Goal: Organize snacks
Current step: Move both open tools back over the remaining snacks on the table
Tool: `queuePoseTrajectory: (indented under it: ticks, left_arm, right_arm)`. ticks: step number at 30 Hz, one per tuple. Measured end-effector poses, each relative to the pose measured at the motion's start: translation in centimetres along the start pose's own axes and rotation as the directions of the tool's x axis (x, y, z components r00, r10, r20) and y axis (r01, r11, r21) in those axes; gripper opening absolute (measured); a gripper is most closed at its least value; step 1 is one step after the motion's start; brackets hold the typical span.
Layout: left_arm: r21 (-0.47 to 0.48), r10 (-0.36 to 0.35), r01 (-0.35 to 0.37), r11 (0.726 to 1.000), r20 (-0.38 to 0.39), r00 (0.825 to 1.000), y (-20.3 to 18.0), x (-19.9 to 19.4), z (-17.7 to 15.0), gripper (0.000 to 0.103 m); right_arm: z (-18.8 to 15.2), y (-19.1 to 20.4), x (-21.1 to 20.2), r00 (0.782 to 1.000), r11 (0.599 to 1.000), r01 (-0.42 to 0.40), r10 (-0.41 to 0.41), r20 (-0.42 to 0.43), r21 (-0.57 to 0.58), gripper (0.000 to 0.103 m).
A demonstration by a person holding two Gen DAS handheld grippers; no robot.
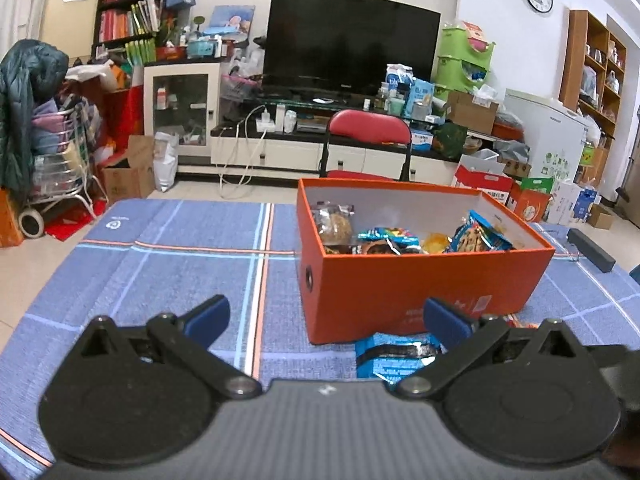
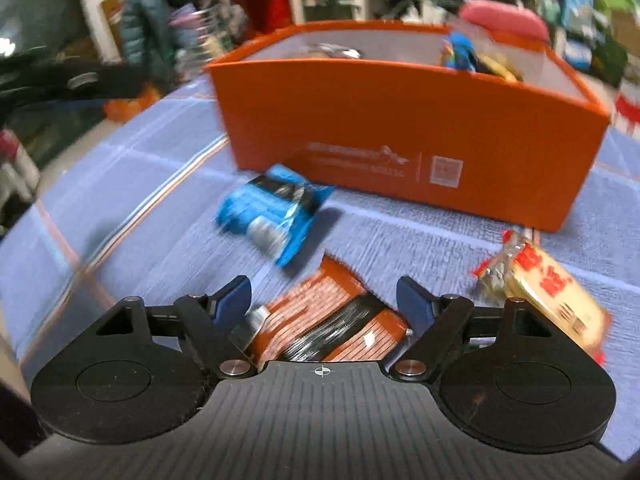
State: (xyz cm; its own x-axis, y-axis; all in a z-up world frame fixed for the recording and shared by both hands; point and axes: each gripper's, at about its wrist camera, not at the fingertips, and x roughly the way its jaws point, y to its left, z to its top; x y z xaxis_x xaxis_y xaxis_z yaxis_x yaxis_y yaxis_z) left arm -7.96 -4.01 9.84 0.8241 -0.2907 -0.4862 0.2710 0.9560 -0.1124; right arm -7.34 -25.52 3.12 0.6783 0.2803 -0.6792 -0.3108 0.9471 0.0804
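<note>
An orange cardboard box (image 1: 420,284) (image 2: 400,120) stands on the blue checked tablecloth (image 1: 160,264) and holds several snack packets (image 1: 400,240). My left gripper (image 1: 326,316) is open in front of the box's near corner, nothing between its fingers. A blue packet (image 1: 390,354) (image 2: 272,212) lies just before the box, by the left gripper's right finger. My right gripper (image 2: 324,298) is open and low over an orange-brown packet (image 2: 328,324), which lies between its fingers; the pads do not press on it. A yellow-and-red packet (image 2: 540,292) lies to the right of it.
A black bar (image 1: 592,250) lies on the cloth right of the box. A red chair (image 1: 370,128) stands behind the table's far edge, with a TV stand and cluttered shelves beyond. Bare cloth stretches to the left of the box.
</note>
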Motion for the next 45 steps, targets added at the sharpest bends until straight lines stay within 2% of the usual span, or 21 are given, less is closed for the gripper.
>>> queuePoseTrajectory:
  ticks: [2,4,5,8,11,14,18,20,23,24,26,27,30,31,33,35,36,39,41,43,45]
  left_arm:
    - [0.012,-0.003,0.003,1.000,0.001,1.000,-0.2,0.0,-0.2,0.102]
    - [0.030,0.002,-0.002,1.000,0.003,1.000,-0.5,0.0,-0.5,0.102]
    - [0.037,0.002,-0.002,0.999,0.003,1.000,-0.6,0.2,-0.6,0.102]
    - [0.053,-0.002,0.002,0.999,0.000,1.000,-1.0,0.9,-0.9,0.102]
    - [0.083,-0.018,0.018,0.996,0.007,1.000,-1.0,2.1,-0.7,0.102]
    - [0.114,-0.082,0.081,0.990,0.006,0.997,-0.9,3.5,-0.5,0.102]
    - [0.260,-0.221,0.212,0.942,0.004,0.975,-1.8,5.7,0.1,0.103]
    - [0.372,-0.302,0.286,0.883,-0.015,0.953,-2.6,6.4,0.1,0.102]
    - [0.546,-0.429,0.432,0.718,-0.141,0.892,-3.5,6.7,-0.6,0.103]
    - [0.577,-0.434,0.449,0.682,-0.175,0.884,-3.7,6.6,-0.9,0.103]
    - [0.606,-0.461,0.485,0.630,-0.211,0.862,-3.9,6.4,-1.3,0.103]
    - [0.604,-0.474,0.504,0.617,-0.225,0.851,-3.9,6.5,-1.4,0.103]
    - [0.573,-0.468,0.541,0.616,-0.286,0.836,-4.6,8.0,-1.9,0.102]
    - [0.575,-0.477,0.558,0.599,-0.304,0.825,-5.1,8.5,-2.0,0.103]
    - [0.589,-0.490,0.604,0.538,-0.365,0.792,-5.9,9.5,-2.2,0.103]
    - [0.548,-0.510,0.675,0.493,-0.447,0.735,-6.4,10.9,-2.0,0.103]
    - [0.508,-0.530,0.713,0.483,-0.478,0.700,-6.3,11.6,-1.7,0.103]
    - [0.423,-0.559,0.773,0.474,-0.533,0.635,-5.8,12.9,-1.2,0.103]
    - [0.411,-0.548,0.772,0.486,-0.544,0.635,-5.7,13.2,-1.2,0.103]
    - [0.377,-0.518,0.754,0.538,-0.558,0.649,-5.0,13.4,-1.5,0.102]
    - [0.332,-0.507,0.747,0.576,-0.571,0.645,-4.2,12.8,-2.3,0.102]
  right_arm:
    - [-0.9,0.1,-3.6,0.991,0.998,0.062,-0.061,0.115,0.002,0.076]
    - [-1.9,-0.1,-6.5,0.959,0.981,0.195,-0.194,0.207,0.014,0.082]
    - [-2.6,-0.2,-7.5,0.939,0.964,0.266,-0.265,0.218,0.026,0.082]
    - [-4.1,-0.7,-7.8,0.932,0.950,0.312,-0.310,0.186,0.017,0.082]
    - [-4.1,-1.5,-6.9,0.895,0.908,0.419,-0.406,0.186,-0.033,0.082]
    - [-2.7,-3.4,-6.0,0.938,0.945,0.325,-0.325,0.123,0.024,0.081]
    - [-2.1,-3.2,-5.7,0.918,0.926,0.375,-0.366,0.153,-0.038,0.082]
    - [-2.7,-3.5,-6.9,0.933,0.945,0.326,-0.323,0.159,0.007,0.082]
    - [-3.2,-3.6,-7.7,0.941,0.956,0.293,-0.291,0.173,0.019,0.082]
    - [-3.3,-3.6,-8.0,0.942,0.959,0.283,-0.282,0.181,0.016,0.082]
    - [-3.4,-3.6,-8.2,0.944,0.964,0.266,-0.264,0.197,0.018,0.084]
    - [-3.3,-3.6,-8.1,0.944,0.965,0.263,-0.262,0.199,0.023,0.084]
    - [-3.2,-3.5,-7.9,0.949,0.970,0.243,-0.244,0.201,0.028,0.084]
    - [-3.3,-3.5,-7.9,0.950,0.971,0.237,-0.238,0.201,0.028,0.084]
    - [-3.4,-3.5,-8.1,0.951,0.972,0.234,-0.235,0.202,0.031,0.084]
    - [-3.6,-3.7,-8.5,0.949,0.971,0.234,-0.239,0.207,0.048,0.084]
    - [-3.7,-3.9,-8.7,0.948,0.971,0.232,-0.239,0.210,0.058,0.084]
    - [-3.6,-4.2,-9.3,0.945,0.970,0.224,-0.239,0.224,0.091,0.084]
    - [-3.5,-4.2,-9.6,0.942,0.970,0.221,-0.239,0.236,0.100,0.084]
    - [-3.4,-4.0,-9.6,0.943,0.971,0.215,-0.233,0.237,0.101,0.084]
    - [-3.3,-3.8,-9.5,0.945,0.973,0.206,-0.224,0.238,0.100,0.084]
